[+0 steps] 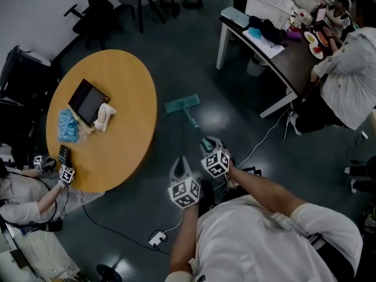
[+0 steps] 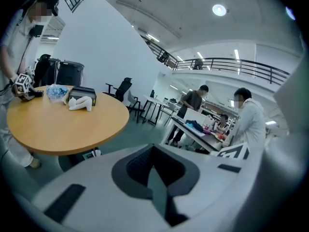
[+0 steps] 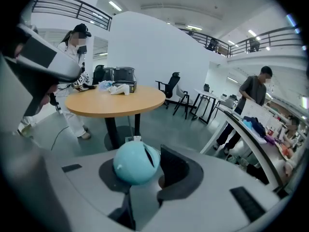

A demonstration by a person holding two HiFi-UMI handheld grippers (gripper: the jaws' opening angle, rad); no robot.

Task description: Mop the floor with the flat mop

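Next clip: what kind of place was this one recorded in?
Likely an open-plan office or shared workspace: a round wooden table, office chairs, a long desk with people at it, and a railed upper gallery overlooking the hall. The right gripper is shut on the flat mop at its handle end.

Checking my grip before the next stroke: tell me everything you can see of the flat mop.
The flat mop has a teal rectangular head lying flat on the dark floor, right of the round wooden table and clear of it. A slim handle, teal near the head, slants back from the head's middle toward the person. Its rounded pale-teal plastic end cap, with a dark slot, sits between the fingers of the right gripper, which are closed on it.
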